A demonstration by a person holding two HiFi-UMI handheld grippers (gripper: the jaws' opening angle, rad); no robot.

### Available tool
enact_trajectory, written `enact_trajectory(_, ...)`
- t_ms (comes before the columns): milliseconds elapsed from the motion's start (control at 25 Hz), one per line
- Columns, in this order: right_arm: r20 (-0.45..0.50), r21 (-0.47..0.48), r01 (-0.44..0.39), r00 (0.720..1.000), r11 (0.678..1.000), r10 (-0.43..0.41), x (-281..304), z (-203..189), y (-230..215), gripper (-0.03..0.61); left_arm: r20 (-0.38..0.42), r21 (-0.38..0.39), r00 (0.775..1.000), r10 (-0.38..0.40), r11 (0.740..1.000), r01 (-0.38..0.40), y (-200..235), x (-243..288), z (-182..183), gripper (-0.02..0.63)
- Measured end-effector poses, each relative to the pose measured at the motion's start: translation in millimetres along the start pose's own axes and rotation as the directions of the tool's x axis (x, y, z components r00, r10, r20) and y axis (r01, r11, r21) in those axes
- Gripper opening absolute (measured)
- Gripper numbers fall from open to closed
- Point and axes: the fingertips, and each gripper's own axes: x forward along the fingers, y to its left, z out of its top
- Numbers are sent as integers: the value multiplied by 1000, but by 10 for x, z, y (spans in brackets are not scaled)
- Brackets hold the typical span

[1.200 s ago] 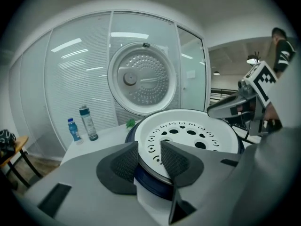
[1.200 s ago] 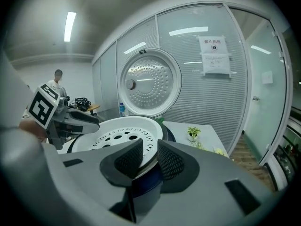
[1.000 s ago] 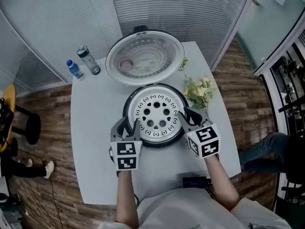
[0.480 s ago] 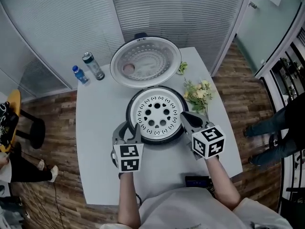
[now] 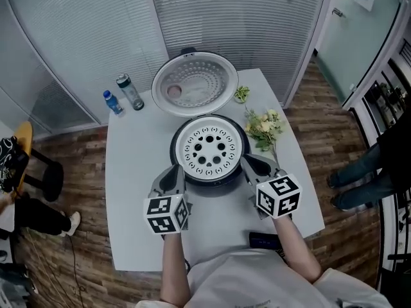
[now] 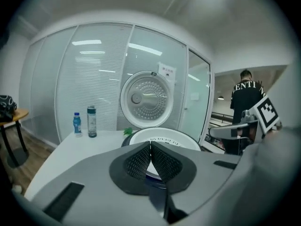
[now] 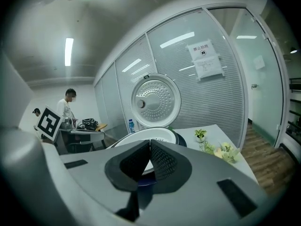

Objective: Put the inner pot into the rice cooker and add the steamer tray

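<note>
— How were the hands held?

— Both forearms reached forward over the table (image 5: 131,172). The left gripper (image 5: 177,171) and the right gripper (image 5: 248,163) flanked the rice cooker (image 5: 209,179), each tilted a little downward, with its tips close beside the near rim. Both pairs of jaws had just been closing and stood pressed together with nothing between them.

— And the steamer tray?

— The steamer tray (image 5: 210,148) sat in the cooker's mouth, holes up, in front of the raised lid (image 5: 194,82).

— Any writing?

— A notice (image 7: 203,54) hung on the glass wall, its print too small to read. The same went for the labels on the blue bottle (image 5: 112,102) and the taller bottle (image 5: 129,92). A standing person (image 6: 245,91) wore a dark shirt with white letters across the back, only partly legible.

— What did one view show that another missed?

— That person appeared only in the left gripper view. The right gripper view alone showed a second person (image 7: 68,108) at a desk. Only the head view caught the dark device (image 5: 264,240) at the table's near edge.
</note>
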Motion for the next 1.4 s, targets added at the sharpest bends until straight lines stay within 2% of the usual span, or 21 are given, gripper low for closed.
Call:
enact_trajectory(200,10,-7,-6,1000,1000,6,-74,-4,85,18,11,-89,998,-68,994,68,-86,-107,-26,11)
enact_trajectory(520,14,-1,-10,1000,1000,10,-108,21,110,18,11,-51,999,-33,998,33,-55,-178,-25,11)
enact_trajectory(920,20,33,-21,1000,999,20,-115,26,135,18,19,-63,999,-50,997,51,-72,-165,-7,11)
enact_trajectory(1400,19,24,-2,1000,1000,1,-119,27,98,17,17,-77,998,-59,995,61,-56,-156,-16,11)
